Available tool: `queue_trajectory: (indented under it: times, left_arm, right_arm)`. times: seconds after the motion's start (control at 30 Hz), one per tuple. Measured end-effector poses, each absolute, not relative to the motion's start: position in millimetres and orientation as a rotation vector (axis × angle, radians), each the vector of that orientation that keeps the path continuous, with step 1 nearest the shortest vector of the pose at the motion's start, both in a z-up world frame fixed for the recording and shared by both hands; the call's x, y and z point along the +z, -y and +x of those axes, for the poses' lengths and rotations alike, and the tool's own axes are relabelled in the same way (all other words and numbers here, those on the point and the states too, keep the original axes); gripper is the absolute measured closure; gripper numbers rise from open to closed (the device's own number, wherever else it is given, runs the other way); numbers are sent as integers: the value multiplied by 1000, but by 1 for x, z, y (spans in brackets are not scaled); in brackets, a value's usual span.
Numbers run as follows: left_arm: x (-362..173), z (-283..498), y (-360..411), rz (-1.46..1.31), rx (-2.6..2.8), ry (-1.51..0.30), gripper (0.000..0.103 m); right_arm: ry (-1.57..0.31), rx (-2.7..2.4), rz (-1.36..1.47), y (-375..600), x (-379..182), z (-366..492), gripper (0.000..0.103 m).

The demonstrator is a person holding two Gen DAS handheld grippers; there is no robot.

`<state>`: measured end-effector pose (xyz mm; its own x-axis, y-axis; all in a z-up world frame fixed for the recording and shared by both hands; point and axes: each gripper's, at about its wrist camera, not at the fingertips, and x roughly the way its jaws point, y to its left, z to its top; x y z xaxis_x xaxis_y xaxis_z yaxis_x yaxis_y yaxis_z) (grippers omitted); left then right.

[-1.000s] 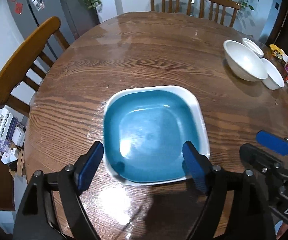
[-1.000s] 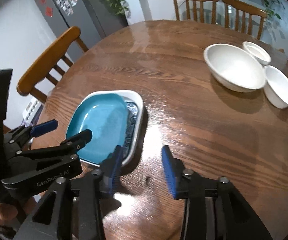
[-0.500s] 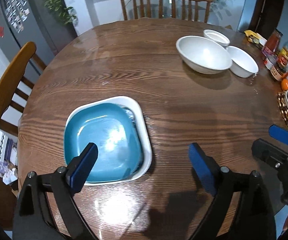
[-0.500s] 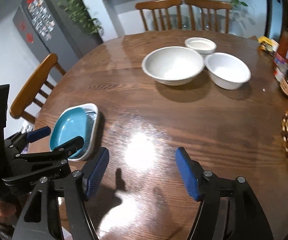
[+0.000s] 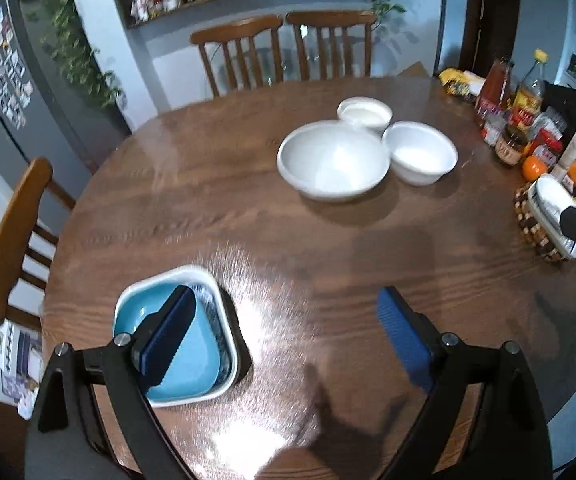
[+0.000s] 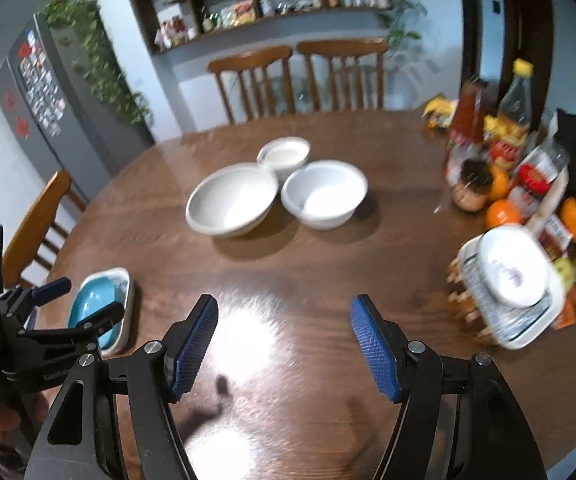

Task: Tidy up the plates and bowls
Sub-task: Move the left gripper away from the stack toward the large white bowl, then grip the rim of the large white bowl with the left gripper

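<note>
Wooden and round, the surface (image 5: 215, 216) carries a teal plate (image 5: 191, 364) nested in a white square dish (image 5: 229, 350) close to its near-left edge. Three white bowls cluster toward the far side: a big bowl (image 5: 334, 162), a mid bowl (image 5: 422, 152) touching it on the right, and a small bowl (image 5: 364, 112) behind both. Along the right edge stand bottles and jars (image 6: 488, 148), oranges (image 6: 502, 212), and a stack of white plates (image 6: 508, 284) on a woven mat (image 5: 528, 220). Both tongs hang above bare wood with nothing between their blue pads: the left tongs (image 5: 283, 340) are spread wide, and the right tongs (image 6: 283, 346) are spread too.
</note>
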<state>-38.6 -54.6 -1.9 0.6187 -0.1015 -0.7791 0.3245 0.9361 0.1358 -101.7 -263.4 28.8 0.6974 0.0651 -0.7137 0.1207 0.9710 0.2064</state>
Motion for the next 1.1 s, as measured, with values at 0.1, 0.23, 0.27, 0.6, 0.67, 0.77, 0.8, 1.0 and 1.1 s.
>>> queue_trajectory:
  times: [0.1,0.23,0.27,0.6,0.67,0.77,0.8,1.0,1.1]
  left_arm:
    - [14,-38,66,280,-261,-831,11]
    - [32,-36,79,298,-274,-777,11]
    - [36,-35,81,301,-277,-766,10]
    - [69,-8,97,336,-248,-654,10]
    - [70,3,97,328,-242,-646,10]
    - [66,19,96,322,-230,-654,9]
    - [63,28,97,324,-221,-664,9]
    - [39,64,103,320,-215,-722,9]
    - [21,81,103,316,-214,-768,9]
  right_arm:
    - [-766,-47,236,273,45,-103,33]
    - [-737,-34,230,282,63,-98,33]
    - [-730,-30,226,285,67,-96,33]
    - [-698,-7,225,299,94,-60,33]
    - [-698,-5,230,300,97,-50,33]
    - [-708,2,247,303,93,-31,33]
    - [-713,2,250,303,91,-26,33]
    - [-767,21,295,304,65,8,33]
    - [-796,35,305,300,51,21,33]
